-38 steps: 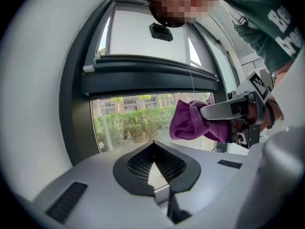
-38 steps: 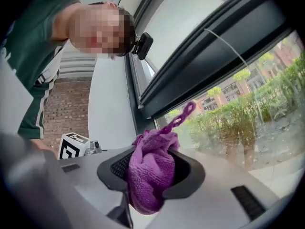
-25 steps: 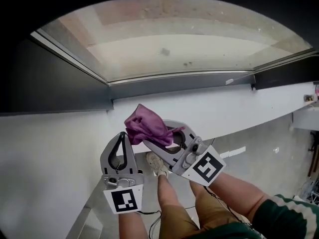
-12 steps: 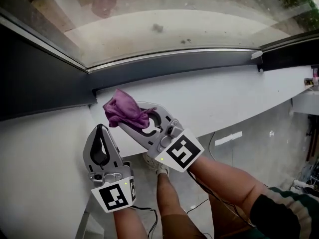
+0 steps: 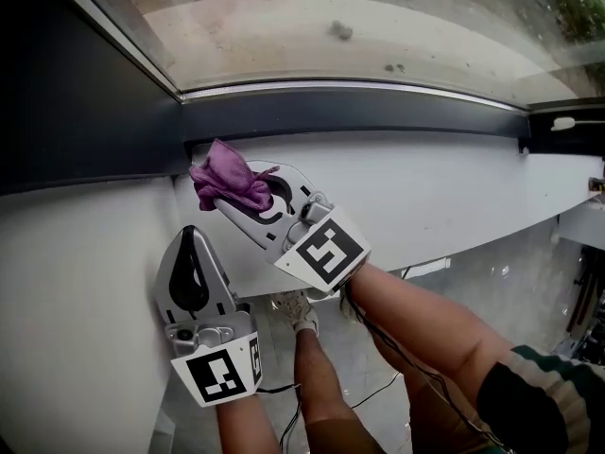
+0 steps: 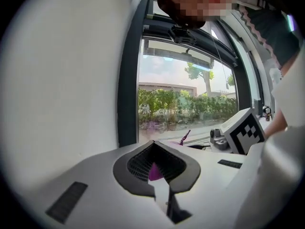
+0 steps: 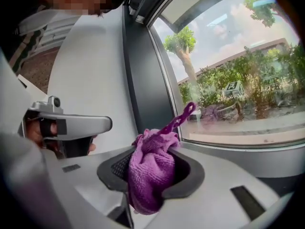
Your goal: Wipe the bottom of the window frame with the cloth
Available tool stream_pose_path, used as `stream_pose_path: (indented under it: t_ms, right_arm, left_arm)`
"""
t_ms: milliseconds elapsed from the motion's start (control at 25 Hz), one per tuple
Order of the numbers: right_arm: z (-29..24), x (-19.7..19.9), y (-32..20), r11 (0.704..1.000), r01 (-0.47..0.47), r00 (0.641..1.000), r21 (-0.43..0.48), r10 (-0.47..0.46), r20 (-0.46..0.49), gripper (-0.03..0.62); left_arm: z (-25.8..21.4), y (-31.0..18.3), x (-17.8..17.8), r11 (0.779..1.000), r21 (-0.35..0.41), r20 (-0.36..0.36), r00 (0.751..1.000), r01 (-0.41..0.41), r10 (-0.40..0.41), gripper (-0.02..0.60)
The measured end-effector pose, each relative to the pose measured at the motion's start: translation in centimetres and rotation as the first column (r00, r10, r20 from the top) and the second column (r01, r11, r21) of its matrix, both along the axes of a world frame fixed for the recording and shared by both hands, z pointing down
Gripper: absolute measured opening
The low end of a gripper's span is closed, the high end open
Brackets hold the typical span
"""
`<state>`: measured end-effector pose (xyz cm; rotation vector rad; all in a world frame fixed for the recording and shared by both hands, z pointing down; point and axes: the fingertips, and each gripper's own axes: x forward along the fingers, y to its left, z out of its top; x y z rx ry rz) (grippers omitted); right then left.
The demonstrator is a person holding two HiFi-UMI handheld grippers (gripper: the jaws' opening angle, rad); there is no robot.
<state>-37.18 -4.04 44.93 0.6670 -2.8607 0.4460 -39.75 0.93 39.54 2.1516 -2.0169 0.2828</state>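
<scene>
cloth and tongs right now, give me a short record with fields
cloth: purple, bunched
held by: right tongs, shut on it
cloth position: near the left end of the frame bottom
touching frame: cannot tell
left tongs: shut, empty, lower, in front of the white wall
glass: above the frame, ground outside visible

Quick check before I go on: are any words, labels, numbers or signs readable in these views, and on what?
No readable words or numbers in any view.
On the left gripper, marker cube: black-and-white square pattern, no letters.
On the right gripper, marker cube: same kind of pattern, no letters.
On the cloth and window frame: no print visible.
</scene>
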Motion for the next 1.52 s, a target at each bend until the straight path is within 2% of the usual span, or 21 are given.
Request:
stream_pose_path:
  t_ms: [240,400,600,800,1280,1520]
  right_arm:
    - [2.2,-2.3,-0.3,0.999,0.036,0.998,-0.025,-0.037,-0.047,0.152]
    - [4.3,-2.7,-0.6,0.997,0.013,0.994,-0.077,-0.022,-0.11,0.152]
    - [6.5,-2.9,-0.5,0.995,-0.001,0.981,-0.105,-0.019,-0.195,0.152]
    - [7.2,-2.6,-0.5,0.993,-0.031,0.978,-0.115,0.007,-0.21,0.15]
    - [7.1,-1.8,-0.9,0.998,-0.035,0.962,-0.059,0.018,-0.271,0.15]
    - [7.2,0.0,-1.2,0.996,-0.059,0.958,-0.063,0.039,-0.285,0.15]
  left_arm:
    - [0.8,-0.6,-0.9,1.0,-0.001,-0.019,1.0,0.012,-0.012,0.003]
    - [1.7,-0.6,-1.2,1.0,-0.009,-0.039,0.999,0.009,-0.01,0.003]
    - [2.6,-0.7,-1.1,0.999,-0.032,-0.026,1.0,-0.017,0.016,0.003]
    - [3.0,-0.9,-0.9,0.998,-0.049,-0.03,0.999,-0.045,0.044,0.003]
    - [4.1,-1.7,-0.5,0.995,-0.084,-0.047,0.997,-0.057,0.053,0.003]
    - [4.1,-1.5,0.2,0.994,-0.095,-0.051,0.997,-0.061,0.056,0.003]
